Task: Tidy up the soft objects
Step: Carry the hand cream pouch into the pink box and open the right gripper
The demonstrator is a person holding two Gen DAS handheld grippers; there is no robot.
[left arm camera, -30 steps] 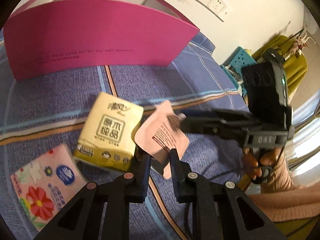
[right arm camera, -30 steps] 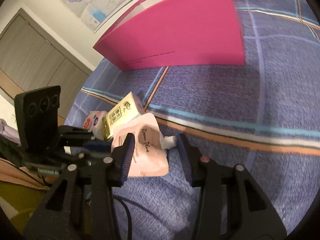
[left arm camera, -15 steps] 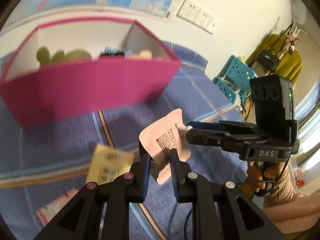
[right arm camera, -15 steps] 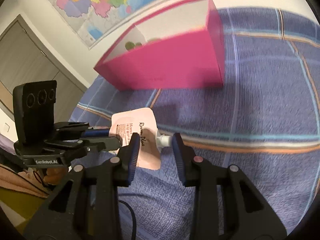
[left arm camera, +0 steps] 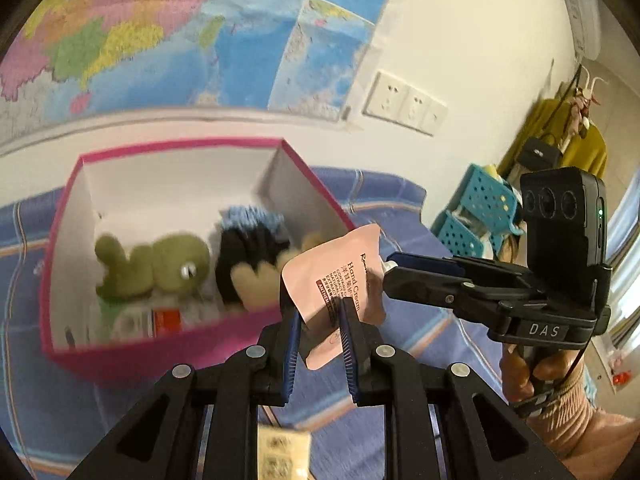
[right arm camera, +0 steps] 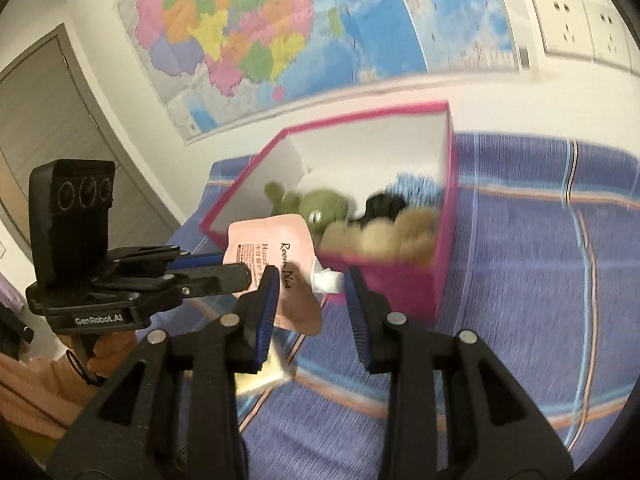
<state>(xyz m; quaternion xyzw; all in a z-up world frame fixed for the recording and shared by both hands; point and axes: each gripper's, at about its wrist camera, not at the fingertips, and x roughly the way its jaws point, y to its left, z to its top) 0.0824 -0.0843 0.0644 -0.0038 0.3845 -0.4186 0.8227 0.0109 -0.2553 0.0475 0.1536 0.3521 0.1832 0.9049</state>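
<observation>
Pink and floppy, the pouch (left arm camera: pixel 334 276) hangs in the air just short of the box (left arm camera: pixel 168 344), pinched near its lower edge between the left gripper (left arm camera: pixel 318 334) fingers, which press on it from both sides. Most of the pouch stands free above that pinch, so it could fold or swing and slip out, likely onto the blanket (right arm camera: pixel 540 280) instead of into the box. The right gripper (right arm camera: pixel 310 304) brackets the white cap (right arm camera: pixel 328 281): its fingers stand apart, the cap in the gap nearer the right finger (right arm camera: pixel 360 320), the left finger (right arm camera: pixel 266 312) beside the pouch face. Whether either pad touches cannot be told. If it closes off-centre, it may twist the pouch against the left grip. The box already holds a green plush (left arm camera: pixel 160 264) and a dark one (left arm camera: pixel 248 268), so the pouch could catch on the near wall or perch on the toys.
</observation>
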